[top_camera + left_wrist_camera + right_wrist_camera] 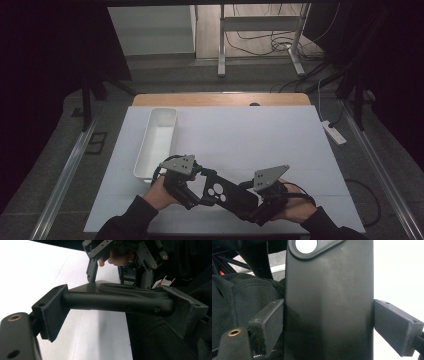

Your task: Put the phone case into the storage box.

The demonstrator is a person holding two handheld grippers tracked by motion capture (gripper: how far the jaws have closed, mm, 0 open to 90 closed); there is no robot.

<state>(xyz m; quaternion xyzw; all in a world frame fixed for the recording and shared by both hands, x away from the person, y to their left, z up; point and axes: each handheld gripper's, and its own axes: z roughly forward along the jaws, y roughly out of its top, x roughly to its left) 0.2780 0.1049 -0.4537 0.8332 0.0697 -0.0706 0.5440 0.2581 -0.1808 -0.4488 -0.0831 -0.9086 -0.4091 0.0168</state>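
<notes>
Black phone case (225,192) hangs above white tabletop (250,140), beside tray (155,142).

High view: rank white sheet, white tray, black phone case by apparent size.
1. white sheet, covers most of the table.
2. white tray, long and narrow.
3. black phone case, partly hidden by both tools and lifted nearer the camera, so its rank below the tray is unsure.
</notes>
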